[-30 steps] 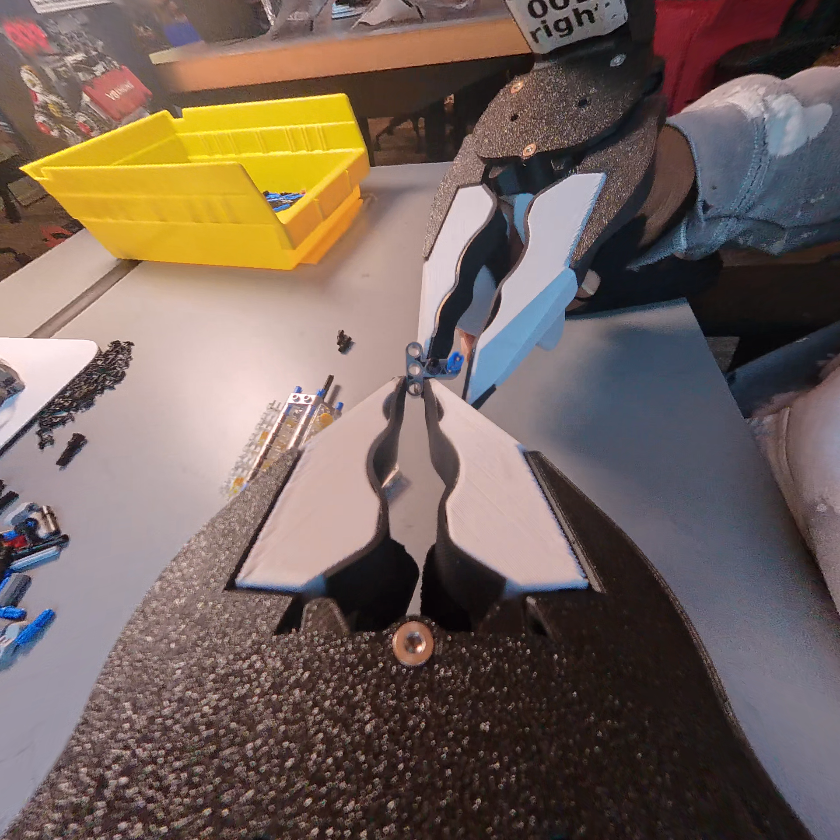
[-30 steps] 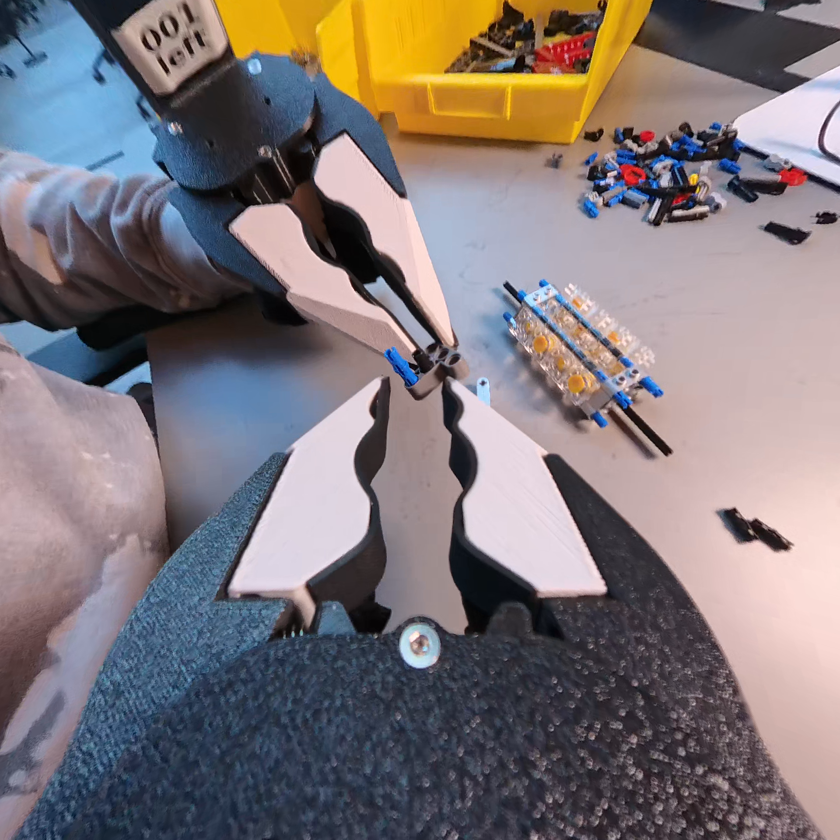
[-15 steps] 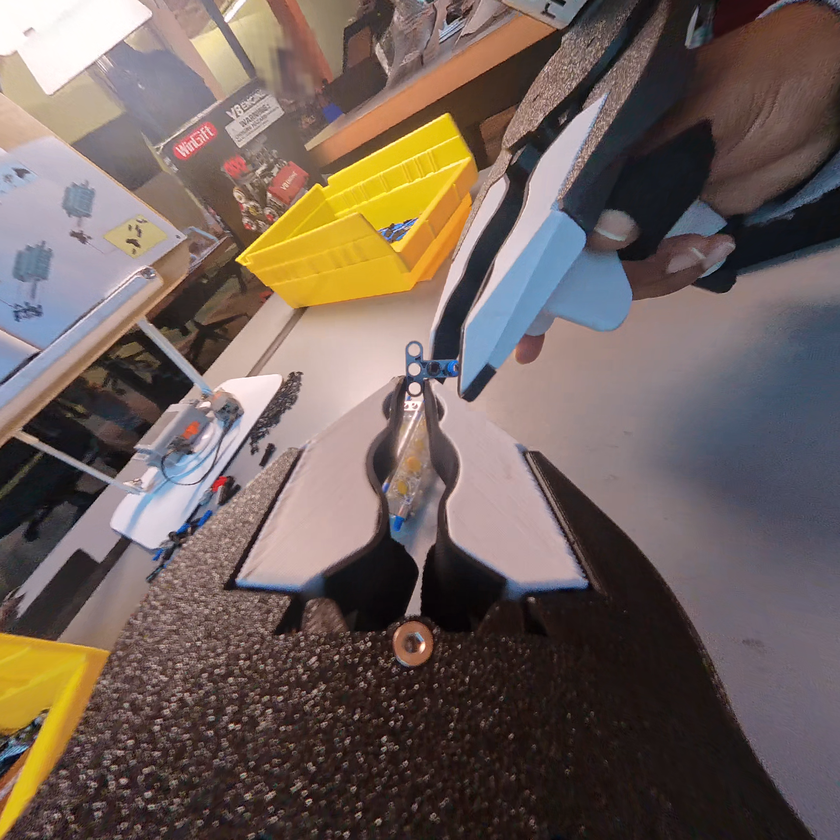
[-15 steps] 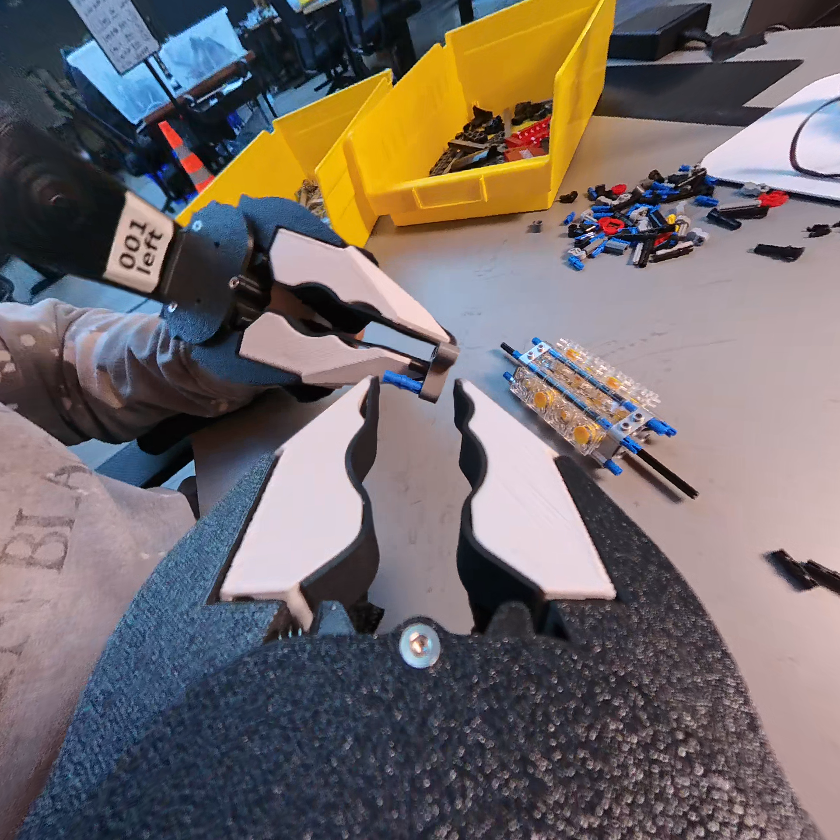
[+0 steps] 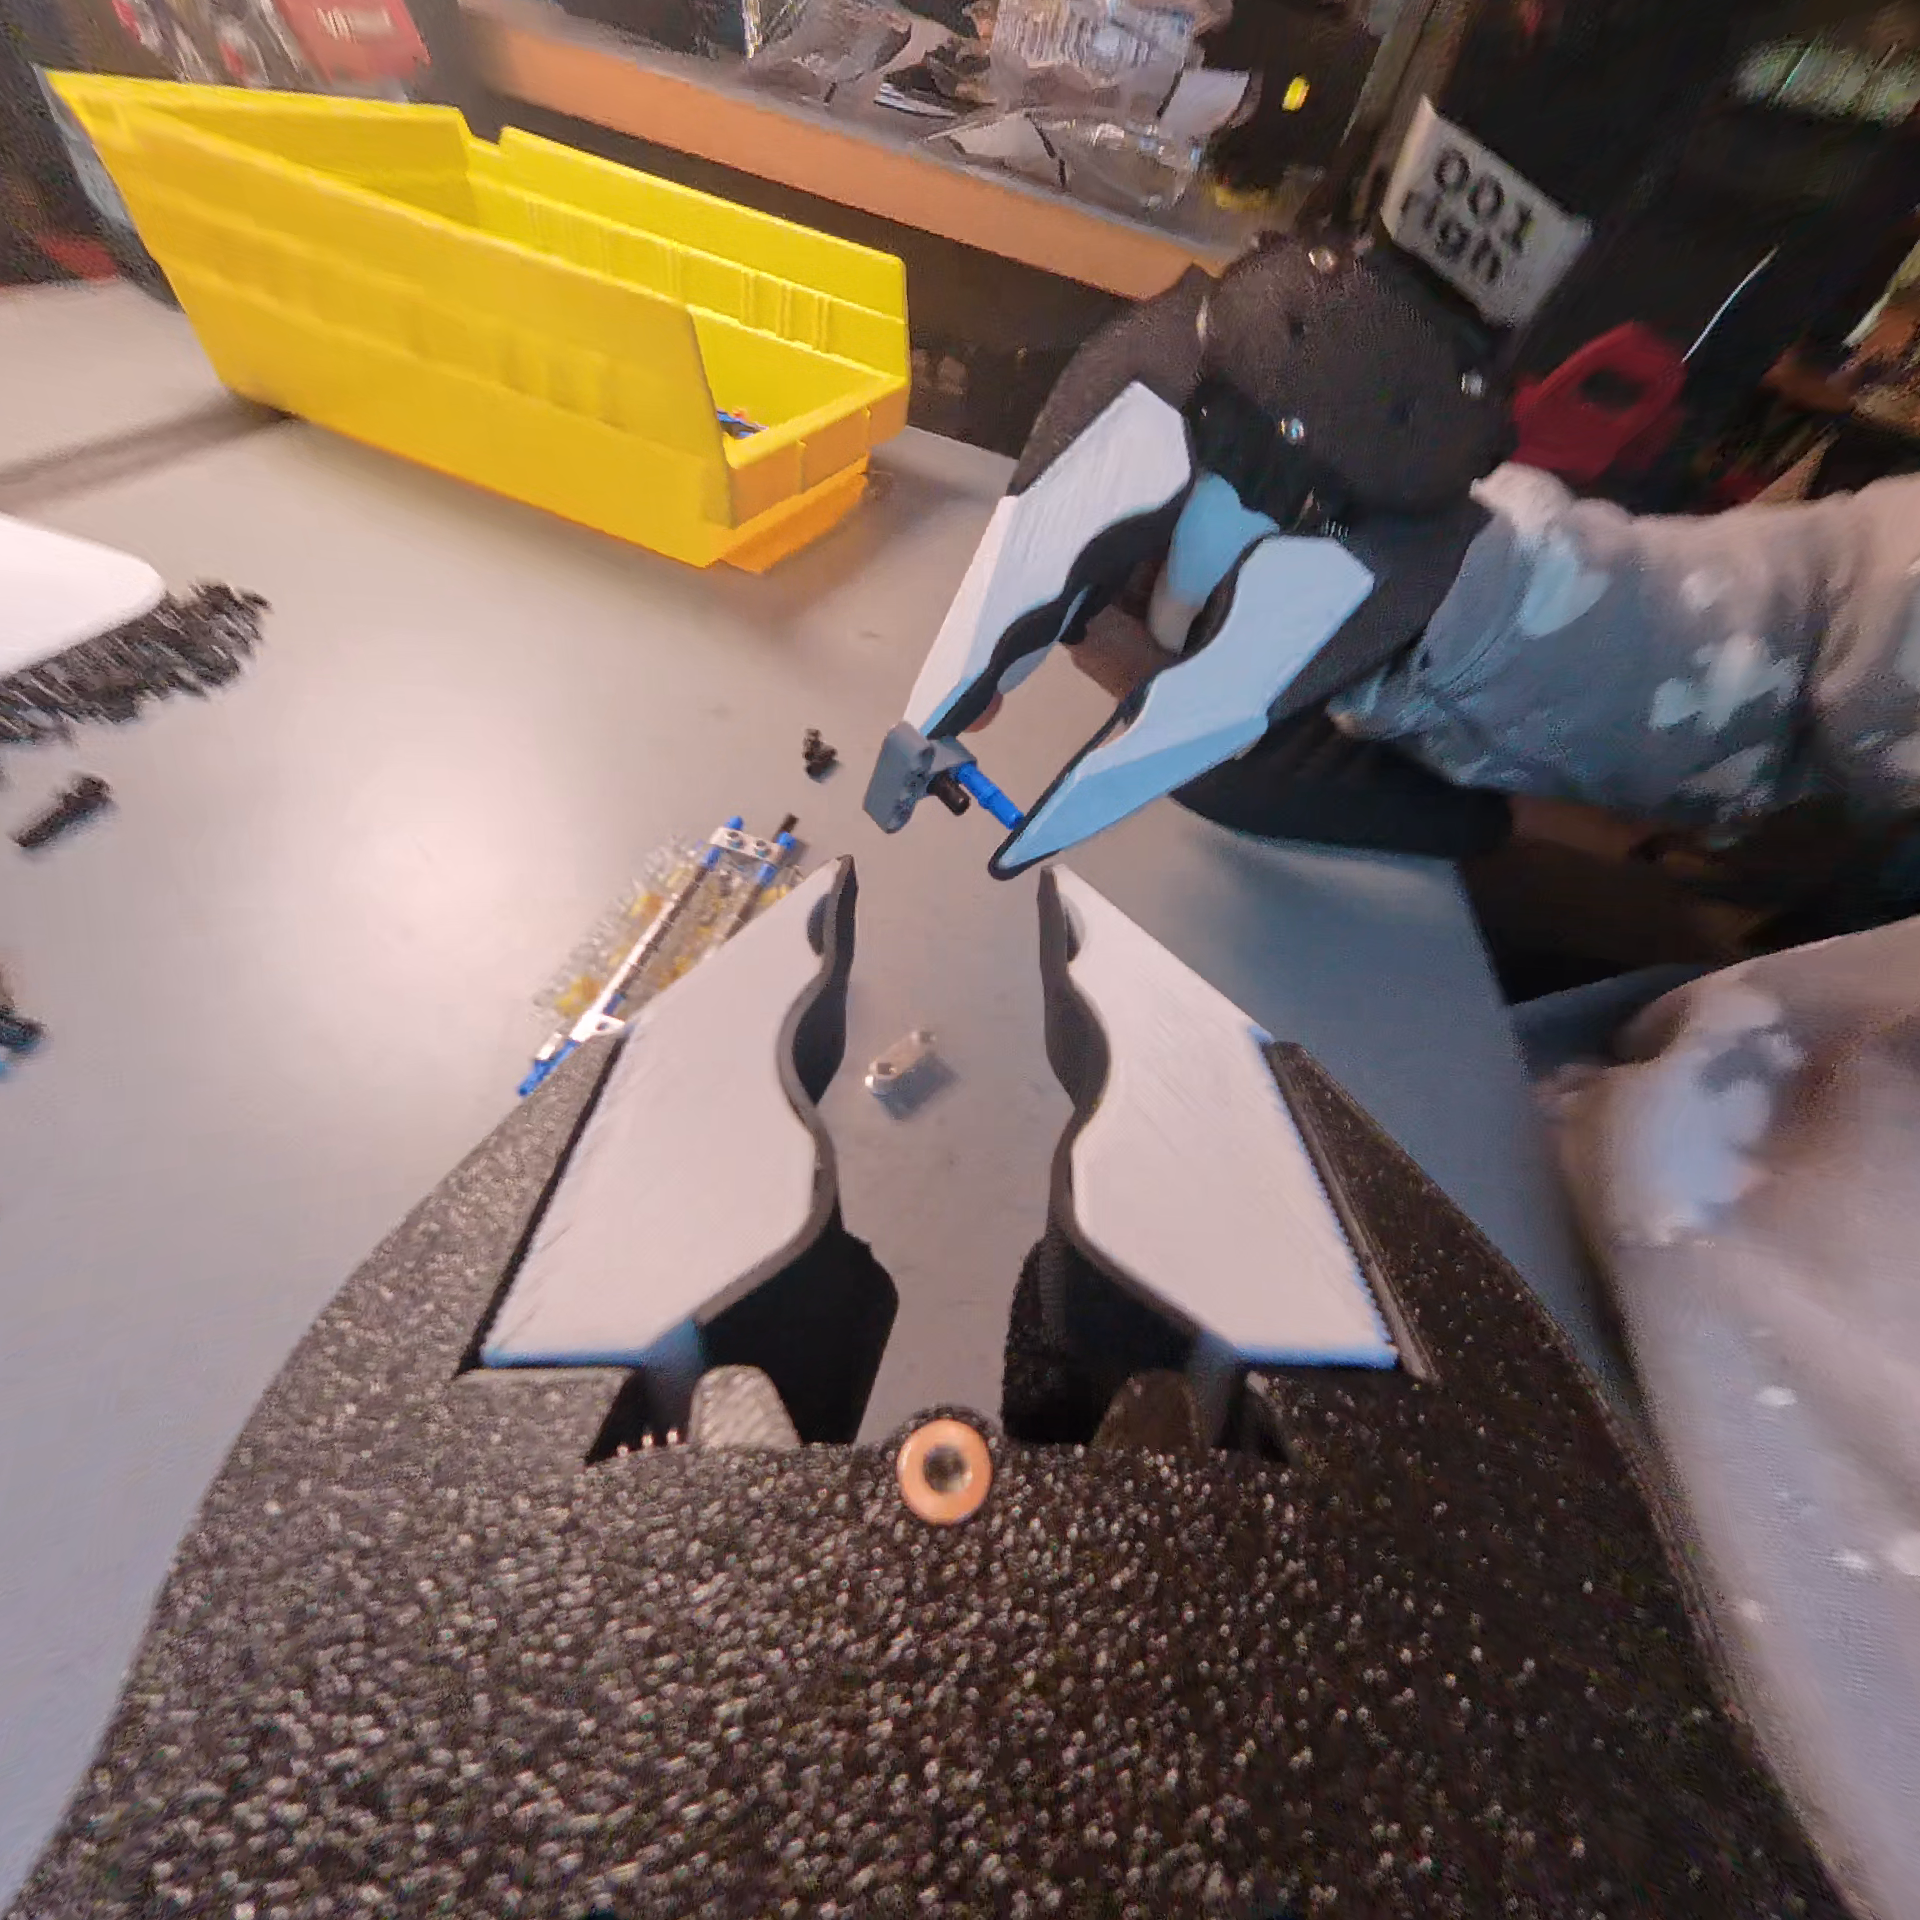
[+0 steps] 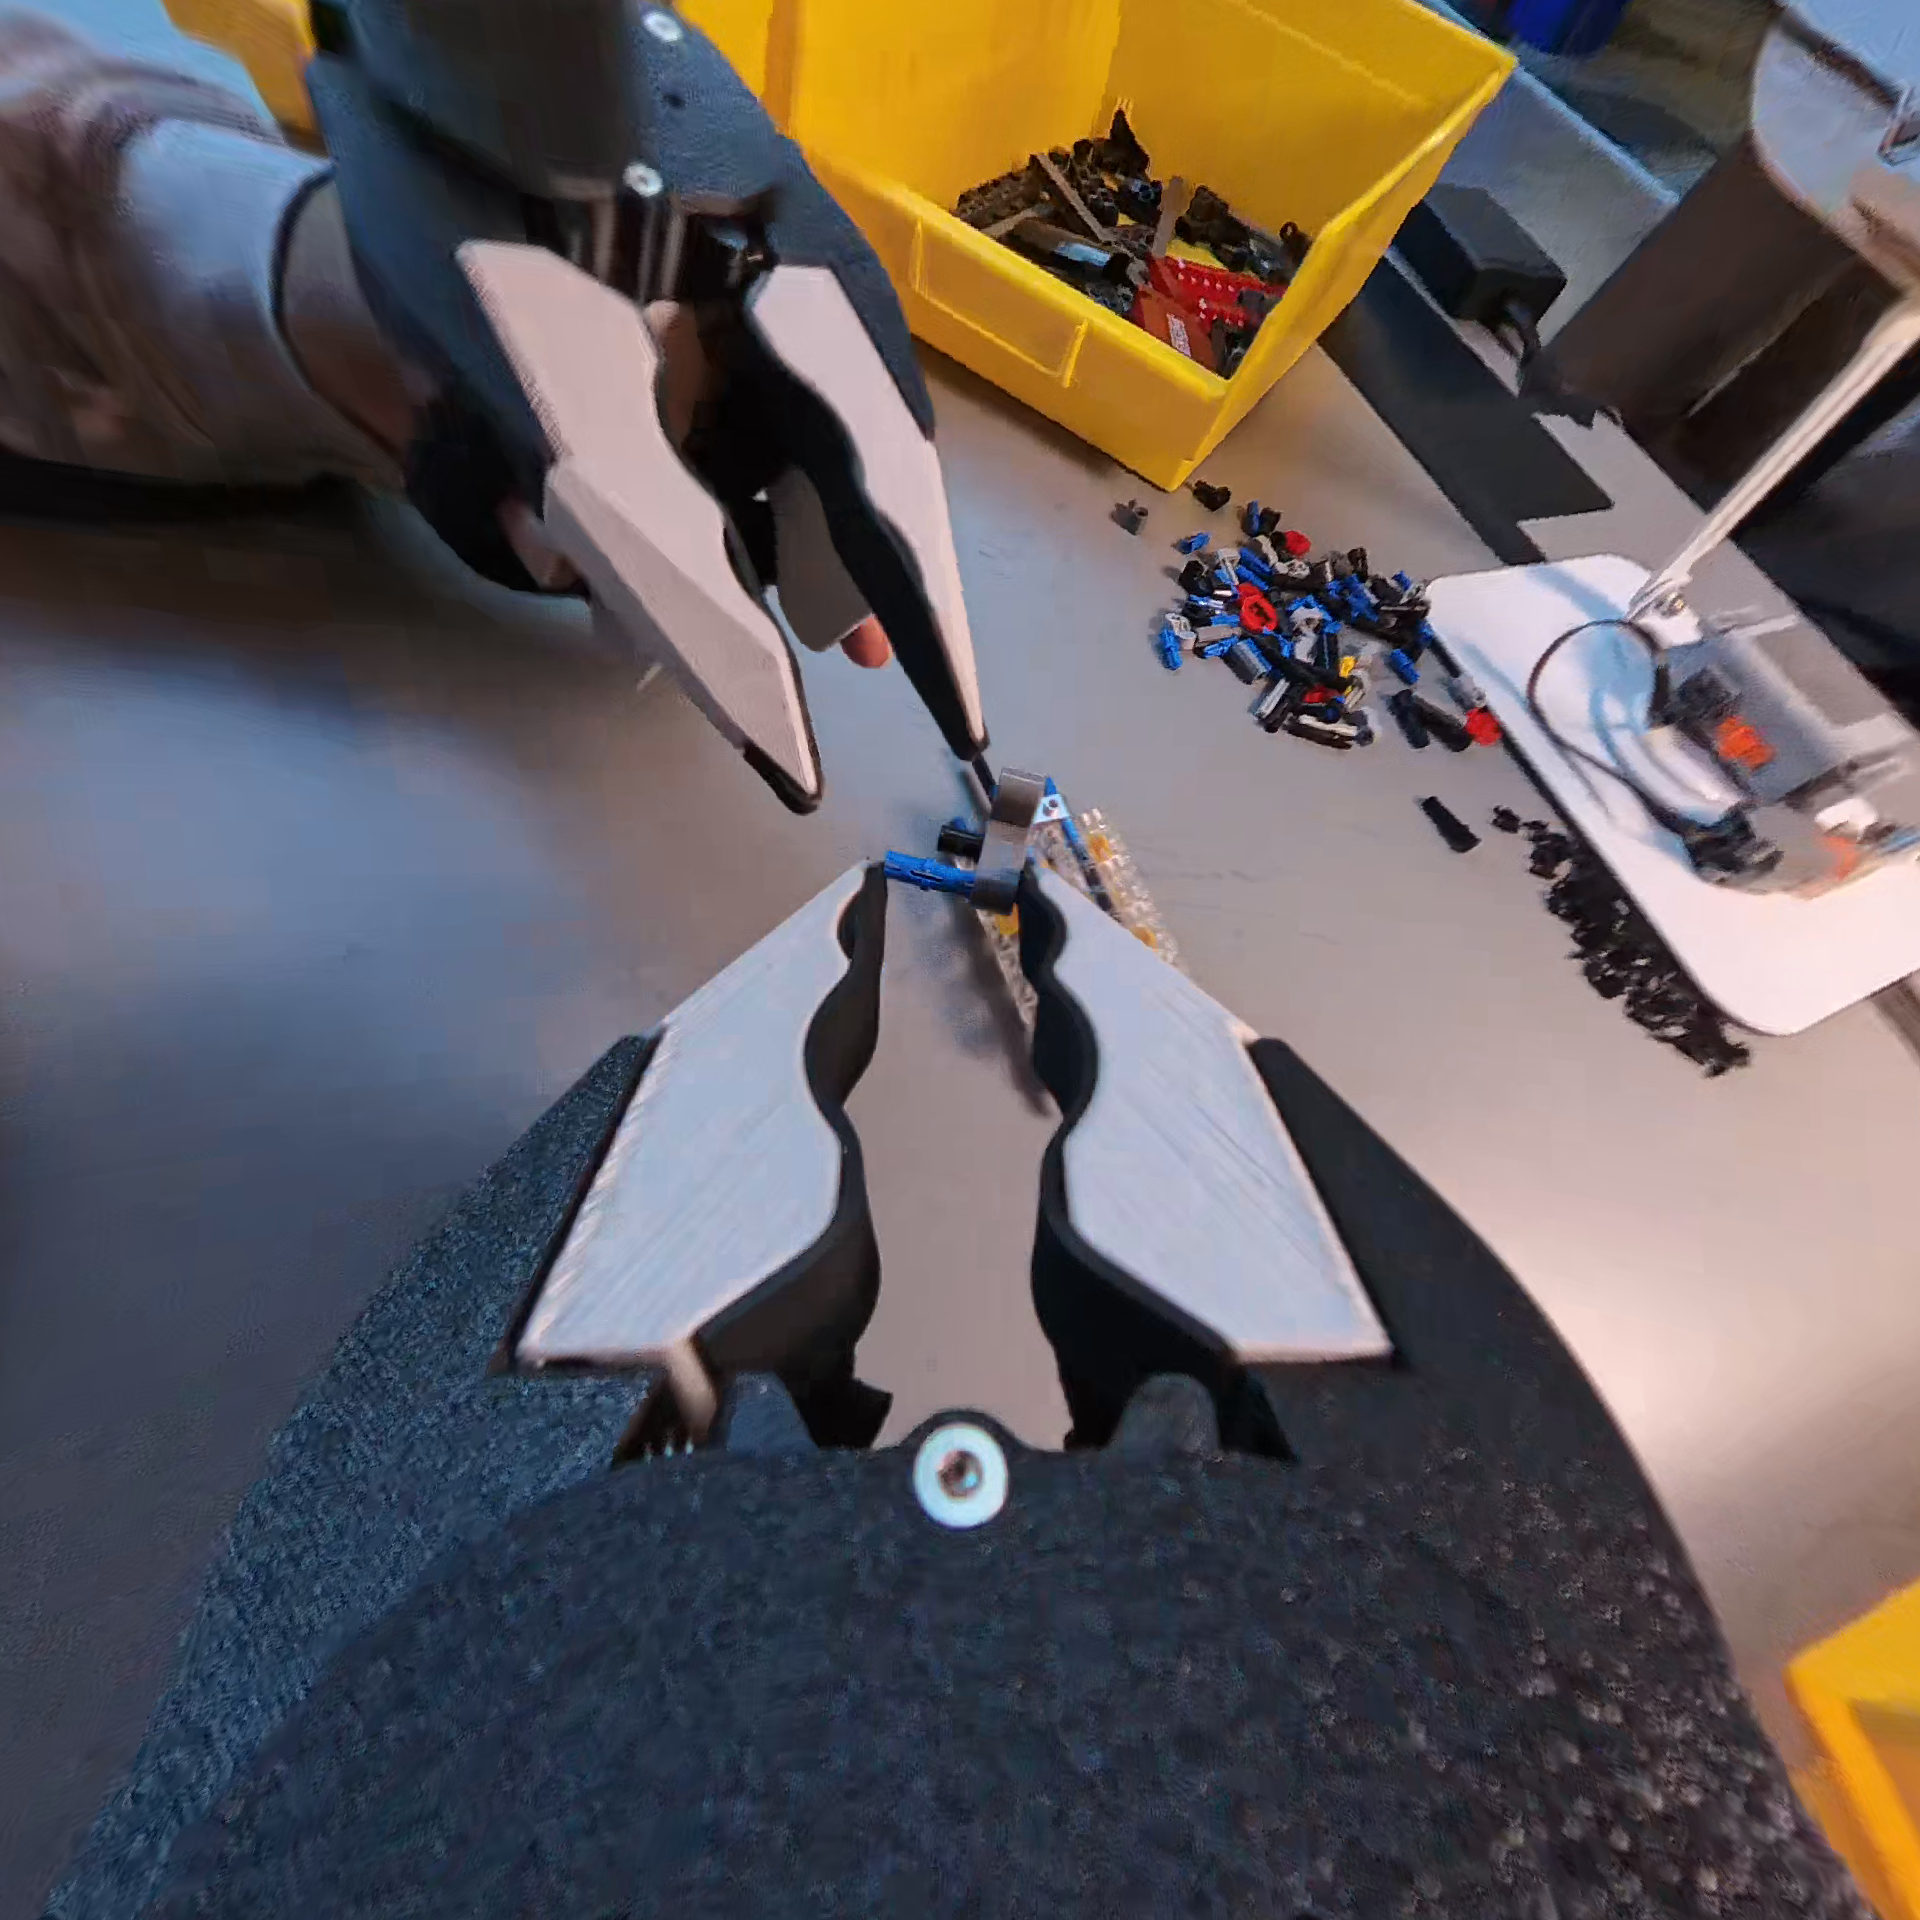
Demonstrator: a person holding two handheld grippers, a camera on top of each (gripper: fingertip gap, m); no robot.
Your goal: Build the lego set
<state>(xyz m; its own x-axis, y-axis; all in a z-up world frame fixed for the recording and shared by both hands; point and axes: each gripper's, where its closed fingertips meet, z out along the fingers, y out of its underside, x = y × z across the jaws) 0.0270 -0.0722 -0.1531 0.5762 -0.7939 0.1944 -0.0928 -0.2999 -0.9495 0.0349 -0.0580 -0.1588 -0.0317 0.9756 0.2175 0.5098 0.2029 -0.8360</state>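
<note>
While the grey beam (image 6: 1006, 844) with its blue pin (image 6: 928, 871) is hanging above the table (image 5: 416, 727), pin lying crosswise between the fingertips, we are clamping it in our right tongs (image 6: 951, 883); our left tongs (image 5: 945, 883) are gaping empty beside it.

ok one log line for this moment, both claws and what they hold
left claw: open, empty | right claw: shut on grey beam with blue pin, above table | clear block assembly: on table

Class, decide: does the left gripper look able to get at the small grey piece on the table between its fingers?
Probably yes: the left gripper is open, the small grey piece lies bare below its gap, and the right gripper is beyond it.
</note>
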